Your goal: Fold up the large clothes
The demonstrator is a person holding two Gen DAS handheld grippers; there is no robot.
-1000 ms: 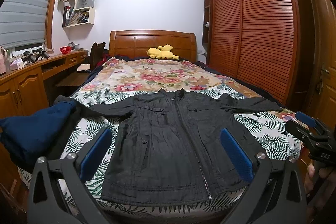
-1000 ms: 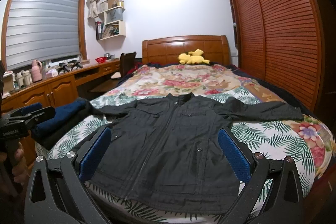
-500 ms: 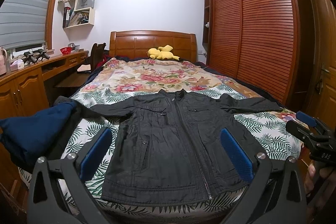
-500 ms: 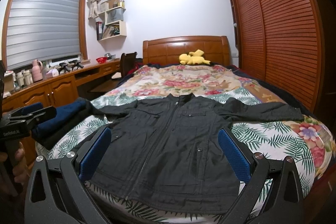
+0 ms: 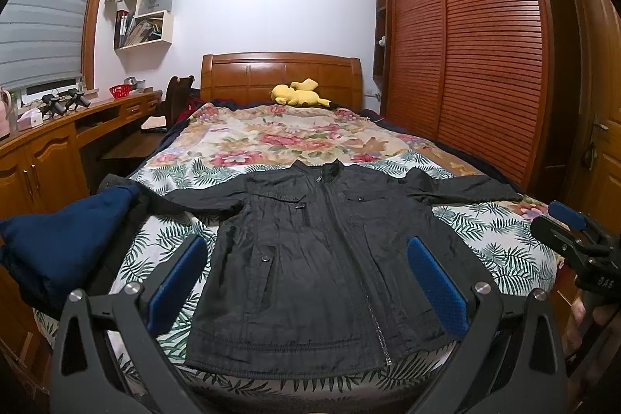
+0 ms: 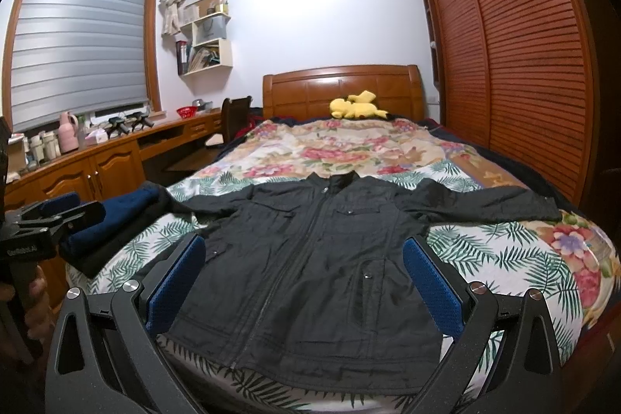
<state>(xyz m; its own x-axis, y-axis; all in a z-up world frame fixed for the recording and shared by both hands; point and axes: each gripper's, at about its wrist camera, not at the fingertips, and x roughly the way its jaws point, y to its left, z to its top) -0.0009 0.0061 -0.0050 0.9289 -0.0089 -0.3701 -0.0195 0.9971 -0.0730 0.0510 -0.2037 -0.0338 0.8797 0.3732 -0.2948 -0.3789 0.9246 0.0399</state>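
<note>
Black jacket (image 5: 330, 251) flat, collar toward headboard (image 5: 281, 74), sleeves sideways.

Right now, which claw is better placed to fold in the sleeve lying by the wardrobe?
Right claw: it is open and on the sleeve's side of the jacket. The left claw is on the far side.

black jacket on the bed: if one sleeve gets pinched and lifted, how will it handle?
Probably floppy: the black jacket lies flat and wrinkled, so the sleeve should drape and drag the body. The fabric has a slight sheen, so it may slide in the tongs. Both tongs are open, clear of it.
</note>
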